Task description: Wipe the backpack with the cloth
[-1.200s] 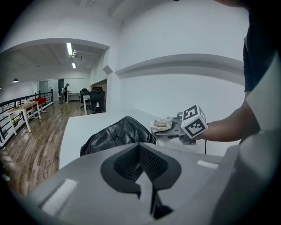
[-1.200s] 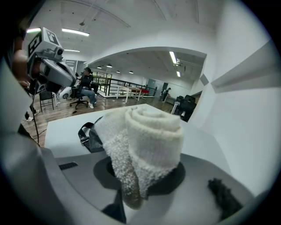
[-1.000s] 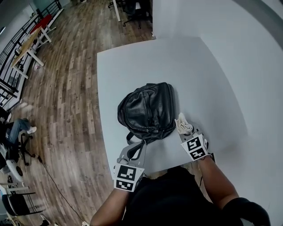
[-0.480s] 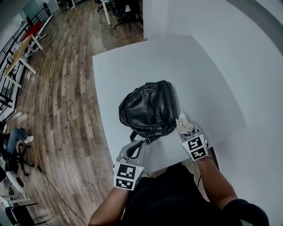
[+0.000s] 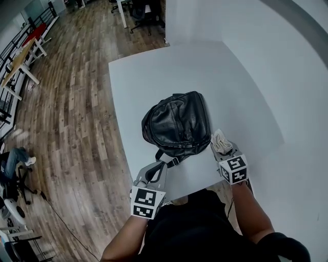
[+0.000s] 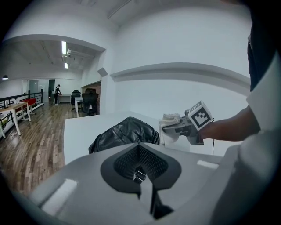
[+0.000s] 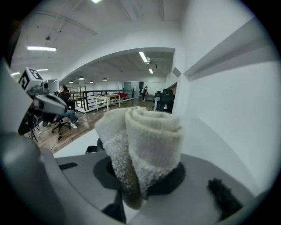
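Observation:
A black leather backpack (image 5: 177, 125) lies flat on the white table (image 5: 154, 71), its straps toward me. My left gripper (image 5: 155, 171) is at the table's near edge, shut on a backpack strap (image 5: 168, 162); the strap's small buckle (image 6: 139, 176) shows between its jaws. My right gripper (image 5: 223, 149) hovers just right of the backpack's near corner, shut on a rolled cream cloth (image 5: 220, 140). The cloth (image 7: 145, 145) fills the right gripper view and hides most of the backpack there. The left gripper view shows the backpack (image 6: 125, 132) ahead and the cloth (image 6: 170, 121) beside it.
A white wall (image 5: 287, 61) runs along the table's right side. Wood floor (image 5: 72, 112) lies to the left, with desks and office chairs (image 5: 148, 10) farther off. A seated person (image 7: 66, 107) is far across the room.
The backpack and my right gripper with the cloth have shifted slightly to the right. My left gripper stays shut on the strap at the near edge.

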### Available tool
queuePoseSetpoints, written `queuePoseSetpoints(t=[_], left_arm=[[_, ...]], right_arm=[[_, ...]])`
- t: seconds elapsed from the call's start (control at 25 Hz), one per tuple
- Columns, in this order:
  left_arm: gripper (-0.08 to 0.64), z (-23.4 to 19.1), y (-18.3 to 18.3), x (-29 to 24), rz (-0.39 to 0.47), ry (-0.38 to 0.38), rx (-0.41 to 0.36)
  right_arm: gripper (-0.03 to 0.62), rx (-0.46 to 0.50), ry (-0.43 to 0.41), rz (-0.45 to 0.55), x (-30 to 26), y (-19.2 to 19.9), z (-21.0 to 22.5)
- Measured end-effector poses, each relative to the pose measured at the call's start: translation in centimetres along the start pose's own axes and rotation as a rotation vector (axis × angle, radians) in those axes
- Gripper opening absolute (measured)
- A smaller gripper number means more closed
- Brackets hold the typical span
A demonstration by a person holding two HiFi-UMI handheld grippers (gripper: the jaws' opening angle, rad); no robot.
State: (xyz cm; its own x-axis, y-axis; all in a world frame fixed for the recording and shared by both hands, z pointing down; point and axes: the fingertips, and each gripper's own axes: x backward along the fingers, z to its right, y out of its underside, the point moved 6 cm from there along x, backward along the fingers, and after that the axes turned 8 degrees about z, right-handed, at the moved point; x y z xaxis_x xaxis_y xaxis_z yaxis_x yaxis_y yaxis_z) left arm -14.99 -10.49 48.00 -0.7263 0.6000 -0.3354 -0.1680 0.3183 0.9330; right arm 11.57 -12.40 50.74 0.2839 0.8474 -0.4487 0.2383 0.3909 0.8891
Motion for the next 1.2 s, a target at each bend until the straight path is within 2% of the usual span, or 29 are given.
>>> queuePoseSetpoints(t=[0.16, 0.32, 0.64, 0.84, 1.0, 1.2], left_arm=[[0.006, -0.8, 0.4, 0.2, 0.007, -0.015, 0.015], [0.006, -1.4, 0.1, 0.2, 0.027, -0.038, 0.031], [0.006, -2.2, -0.3, 0.3, 0.064, -0.084, 0.017], [0.006, -2.5, 1.4, 1.4, 0.023, -0.137, 0.051], [0.006, -2.8, 3.2, 2.0, -0.031, -0.189, 0.095], [0.006, -3.5, 4.6, 2.5, -0.050, -0.271, 0.140]], right_arm=[[0.089, 0.004, -0.016, 0.072, 1.0, -3.1, 0.1], [0.089, 0.013, -0.082, 0.156, 0.2, -7.4, -0.2], [0.089, 0.001, -0.210, 0.246, -8.3, -12.8, -1.7], [0.089, 0.028, -0.286, 0.240, -14.3, -13.7, -4.1], [0.089, 0.073, -0.340, 0.200, -18.8, -12.7, -6.4], [0.089, 0.089, -0.395, 0.169, -23.2, -11.9, -8.6]])
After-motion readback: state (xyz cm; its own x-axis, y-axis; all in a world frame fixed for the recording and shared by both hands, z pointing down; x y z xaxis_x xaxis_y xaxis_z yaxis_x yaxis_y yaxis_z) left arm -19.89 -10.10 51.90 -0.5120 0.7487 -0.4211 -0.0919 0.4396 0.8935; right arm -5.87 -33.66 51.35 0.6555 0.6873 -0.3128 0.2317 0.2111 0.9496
